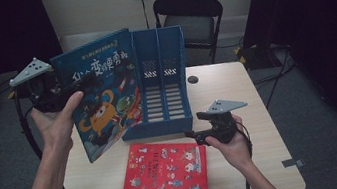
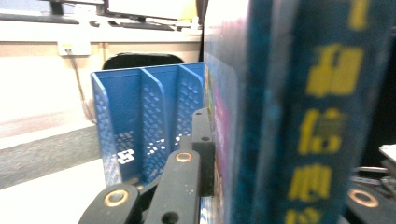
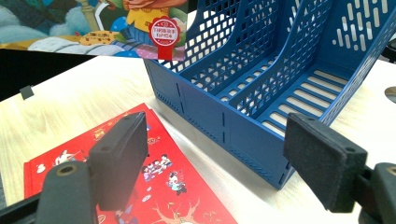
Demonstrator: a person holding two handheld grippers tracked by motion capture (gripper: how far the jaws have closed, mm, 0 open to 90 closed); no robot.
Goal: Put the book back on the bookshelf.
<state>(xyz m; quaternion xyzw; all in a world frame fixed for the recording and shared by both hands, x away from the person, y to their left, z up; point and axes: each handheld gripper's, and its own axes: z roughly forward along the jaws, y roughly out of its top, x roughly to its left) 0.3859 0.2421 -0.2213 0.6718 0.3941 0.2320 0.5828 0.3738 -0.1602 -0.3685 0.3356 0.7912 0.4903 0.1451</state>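
Observation:
A blue picture book (image 1: pixel 100 92) is lifted off the table and tilted, left of the blue two-slot file rack (image 1: pixel 161 75). My left gripper (image 1: pixel 71 90) is shut on the book's left edge; in the left gripper view the book's spine (image 2: pixel 322 116) stands close up, with the rack (image 2: pixel 140 121) behind. A red picture book (image 1: pixel 165 171) lies flat in front of the rack. Just right of it, my right gripper (image 1: pixel 195 137) hovers open with nothing between its pads (image 3: pixel 122 156); the red book (image 3: pixel 163 177) and the rack's front corner (image 3: pixel 252 135) lie ahead of it.
The light wooden table (image 1: pixel 243 103) has a round cable hole (image 1: pixel 193 79) right of the rack. A black folding chair (image 1: pixel 190 18) stands behind the table's far edge. Dark curtains hang on both sides.

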